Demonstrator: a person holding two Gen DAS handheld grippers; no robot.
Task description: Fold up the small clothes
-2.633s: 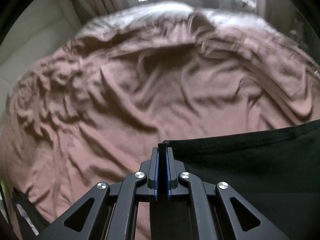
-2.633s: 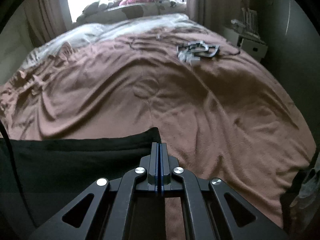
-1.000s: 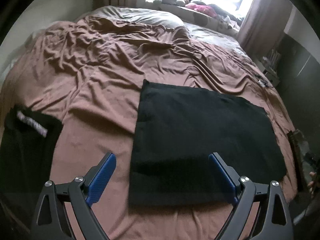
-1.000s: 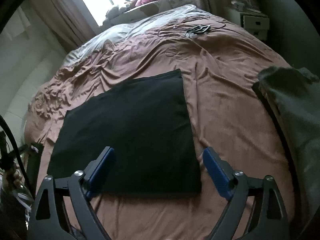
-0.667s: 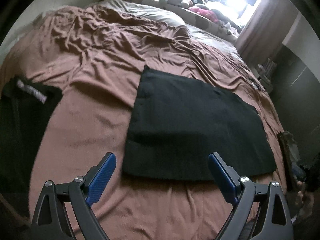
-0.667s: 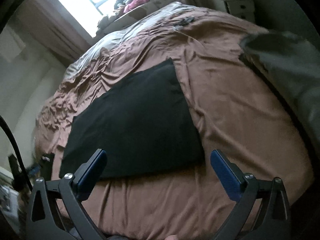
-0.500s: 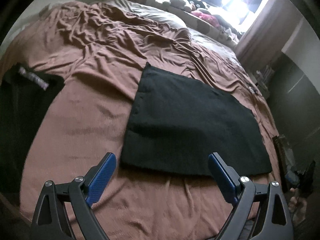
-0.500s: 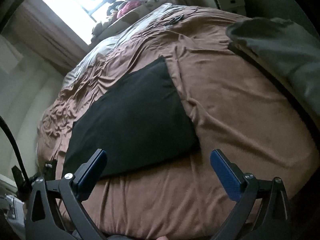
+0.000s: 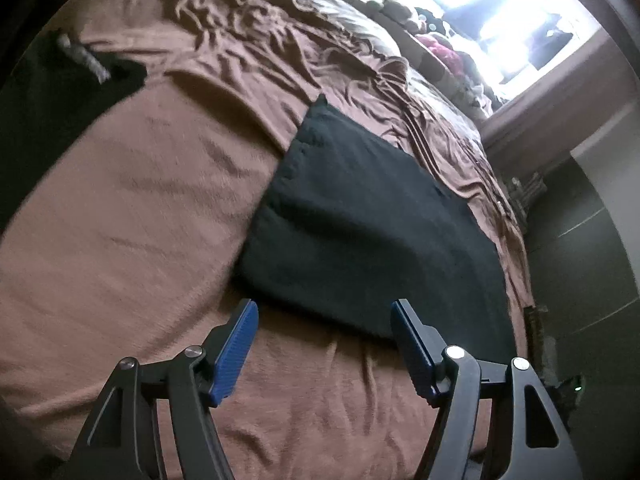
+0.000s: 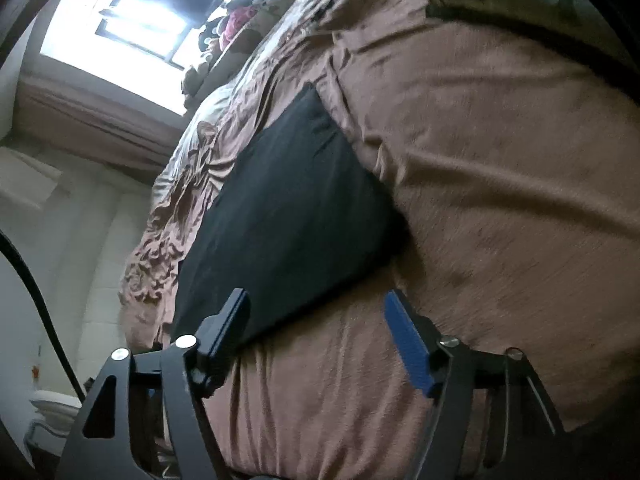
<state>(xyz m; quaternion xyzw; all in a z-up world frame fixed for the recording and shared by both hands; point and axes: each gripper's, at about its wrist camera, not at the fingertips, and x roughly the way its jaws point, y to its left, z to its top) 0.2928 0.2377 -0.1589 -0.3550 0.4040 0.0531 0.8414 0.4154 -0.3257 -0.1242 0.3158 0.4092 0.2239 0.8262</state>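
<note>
Both my grippers — left gripper (image 9: 324, 316) and right gripper (image 10: 316, 306) — were closing, jaws still apart with nothing clamped between them. Folded flat, the black cloth (image 9: 360, 232) lay on the brown bedspread (image 9: 132, 216), its near edge just ahead of my fingertips.

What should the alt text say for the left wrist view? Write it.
A folded black garment lies flat on a wrinkled brown bedspread, just ahead of the left claw, whose blue-padded jaws are closing with nothing between them. A bright window glows beyond the bed.
</note>
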